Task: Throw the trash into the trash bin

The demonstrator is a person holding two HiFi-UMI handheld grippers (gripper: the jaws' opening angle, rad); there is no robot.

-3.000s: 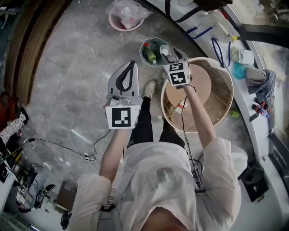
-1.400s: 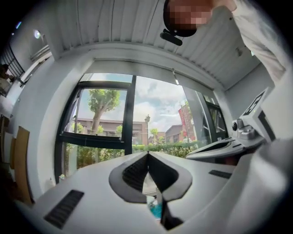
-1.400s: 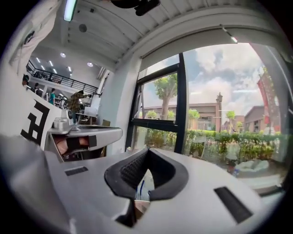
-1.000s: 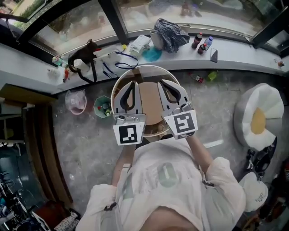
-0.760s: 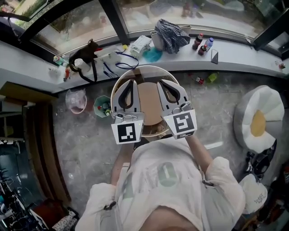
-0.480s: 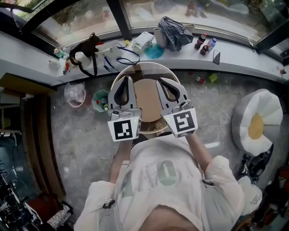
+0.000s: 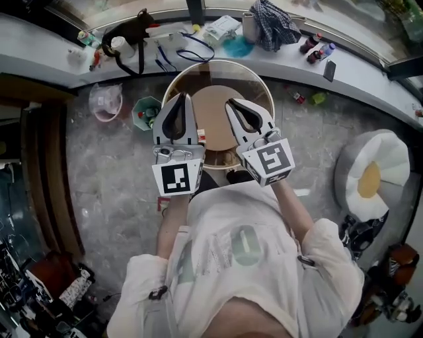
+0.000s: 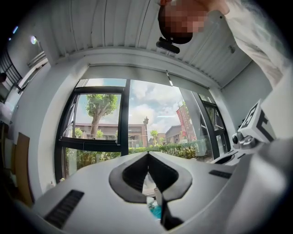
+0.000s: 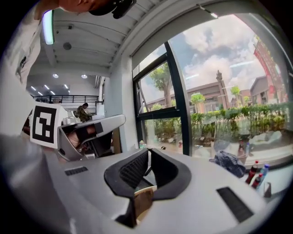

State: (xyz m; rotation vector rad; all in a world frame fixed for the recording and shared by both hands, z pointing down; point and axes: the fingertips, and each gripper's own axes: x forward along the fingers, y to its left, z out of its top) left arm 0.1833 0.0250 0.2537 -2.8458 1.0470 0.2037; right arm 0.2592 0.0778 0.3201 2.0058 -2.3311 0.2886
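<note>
In the head view my left gripper point(image 7: 183, 97) and right gripper point(image 7: 230, 103) are held side by side over the round wooden table point(image 7: 213, 99), both pointing at the window. Each has its jaws shut with nothing between them. The left gripper view shows the left gripper point(image 8: 147, 153) with tips together against the window. In the right gripper view, the right gripper point(image 9: 149, 150) is likewise shut and empty. The green trash bin point(image 7: 147, 111), with bottles inside, stands on the floor left of the table. A small red and white scrap point(image 7: 201, 136) lies by the table's near edge.
A pink basin point(image 7: 106, 102) holding a plastic bag sits left of the bin. The window sill point(image 7: 370, 72) behind the table carries a checked cloth point(image 7: 274, 14), bottles point(image 7: 316, 46) and cables. An egg-shaped cushion point(image 7: 367, 181) lies on the floor at right.
Three seconds ago the right gripper was over the green bin. Since then I have turned to face the window; in the last second both shut grippers shifted slightly and the table slid up the picture.
</note>
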